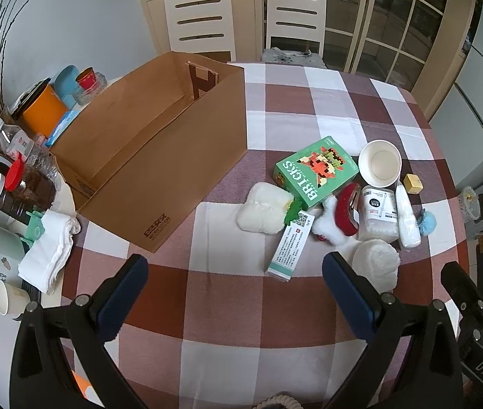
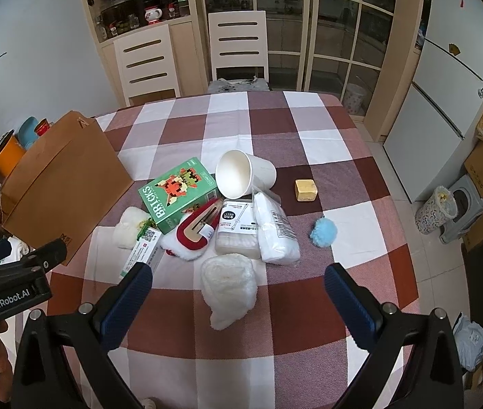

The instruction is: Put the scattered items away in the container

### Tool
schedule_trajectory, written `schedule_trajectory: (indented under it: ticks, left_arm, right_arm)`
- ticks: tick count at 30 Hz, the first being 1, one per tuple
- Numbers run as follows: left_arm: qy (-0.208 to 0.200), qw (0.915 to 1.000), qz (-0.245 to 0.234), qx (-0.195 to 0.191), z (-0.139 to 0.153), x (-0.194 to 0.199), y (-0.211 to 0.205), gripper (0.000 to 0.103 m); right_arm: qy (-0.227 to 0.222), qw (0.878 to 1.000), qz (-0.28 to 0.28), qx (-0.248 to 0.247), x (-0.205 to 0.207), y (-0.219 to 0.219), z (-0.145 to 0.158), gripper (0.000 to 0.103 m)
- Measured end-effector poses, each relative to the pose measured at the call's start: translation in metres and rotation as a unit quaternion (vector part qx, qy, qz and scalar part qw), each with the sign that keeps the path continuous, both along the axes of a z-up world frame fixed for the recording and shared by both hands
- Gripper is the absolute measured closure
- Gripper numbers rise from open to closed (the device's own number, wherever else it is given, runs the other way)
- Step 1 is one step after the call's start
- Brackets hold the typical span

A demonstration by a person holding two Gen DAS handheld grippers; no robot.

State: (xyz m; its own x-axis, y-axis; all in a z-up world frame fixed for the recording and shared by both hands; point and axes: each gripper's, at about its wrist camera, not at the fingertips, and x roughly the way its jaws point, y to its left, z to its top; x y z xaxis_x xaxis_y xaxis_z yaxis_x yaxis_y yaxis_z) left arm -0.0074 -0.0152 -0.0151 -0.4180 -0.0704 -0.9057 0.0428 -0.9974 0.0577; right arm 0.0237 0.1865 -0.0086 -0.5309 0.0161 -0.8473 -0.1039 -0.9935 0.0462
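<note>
An empty open cardboard box point(image 1: 159, 156) point(image 2: 67, 184) stands on the checked tablecloth at the left. To its right lies a heap: a green BRICKS box point(image 1: 316, 170) point(image 2: 180, 192), a tipped white paper cup point(image 1: 379, 167) point(image 2: 241, 175), a red-and-white stocking point(image 2: 195, 231), a cotton swab box point(image 2: 236, 230), white fluffy pads point(image 2: 229, 286) point(image 1: 265, 211), a small carton point(image 1: 290, 247), a yellow block point(image 2: 306, 190) and a blue pompom point(image 2: 323, 232). My left gripper point(image 1: 234, 293) hangs open over bare cloth. My right gripper point(image 2: 238, 296) is open above the near fluffy pad.
Bottles, jars, an orange tin point(image 1: 42, 109), folded white cloth point(image 1: 50, 248) and a paper cup point(image 1: 8, 298) crowd the table's left edge. Two white chairs point(image 1: 244, 20) stand behind the table. A fridge point(image 2: 446, 95) and boxes are at the right.
</note>
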Motion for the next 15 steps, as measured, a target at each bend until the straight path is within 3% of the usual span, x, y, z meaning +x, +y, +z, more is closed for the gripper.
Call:
schedule_trajectory:
  ticks: [8, 15]
  left_arm:
    - [-0.012, 0.9999, -0.007, 0.005, -0.01, 0.003, -0.002, 0.0]
    - [-0.058, 0.9981, -0.019, 0.012, -0.057, 0.015, -0.015, 0.0]
  right_arm:
    - [-0.015, 1.0, 0.0, -0.016, 0.0, 0.004, -0.009, 0.0]
    - [-0.06, 0.998, -0.001, -0.034, 0.009, 0.012, -0.045, 0.0]
